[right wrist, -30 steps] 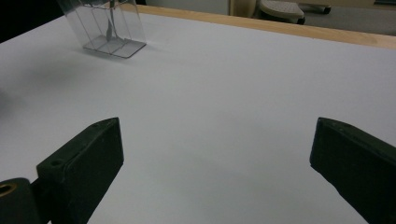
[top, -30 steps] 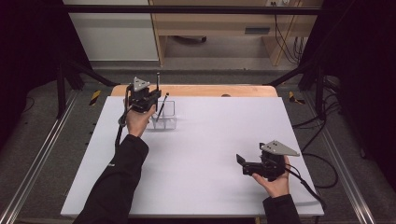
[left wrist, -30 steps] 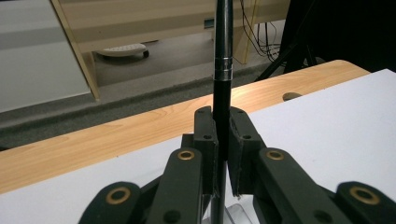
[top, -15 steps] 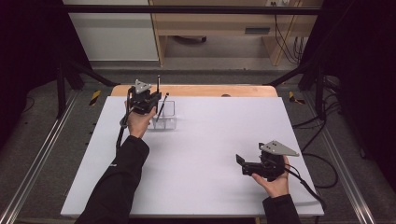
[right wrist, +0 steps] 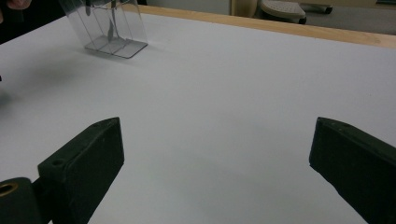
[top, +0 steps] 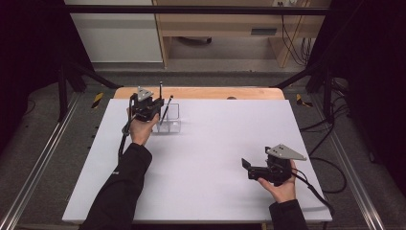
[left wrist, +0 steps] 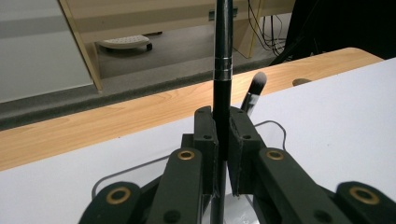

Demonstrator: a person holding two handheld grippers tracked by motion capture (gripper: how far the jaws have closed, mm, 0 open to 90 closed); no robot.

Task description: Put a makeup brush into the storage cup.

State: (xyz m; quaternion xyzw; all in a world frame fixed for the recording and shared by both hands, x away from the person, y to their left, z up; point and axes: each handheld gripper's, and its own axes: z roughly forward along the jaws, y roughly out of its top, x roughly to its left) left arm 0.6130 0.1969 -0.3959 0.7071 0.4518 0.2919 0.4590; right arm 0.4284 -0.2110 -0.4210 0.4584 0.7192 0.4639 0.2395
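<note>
At the far left of the bench [top: 206, 191], the left hand-held gripper [top: 152, 106] pinches a slim black makeup brush [left wrist: 223, 70] between its jaws, the handle standing upright and clamped tight between the two pads, as the left gripper view shows it. The brush's lower end runs down out of sight behind the jaws, toward a clear plastic holder [top: 171, 119] that stands just beside the gripper on the white surface. A second brush [top: 165, 111] with a soft rounded tip already leans in that holder, tilted toward the wooden far edge [top: 201, 92] of the bench. The step in hand looks like setting the held brush down into the holder; whether its foot has touched the holder's floor cannot be told, since the jaws hide it. The next move likely calls for easing the brush straight down until it bears on the bottom, then spreading the jaws and lifting away without knocking the light holder or the leaning brush. Well apart, near the front right of the bench, the right hand-held gripper [top: 250, 170] rests low with its jaws spread wide and nothing between them, pointing across the bare surface toward the holder.
</note>
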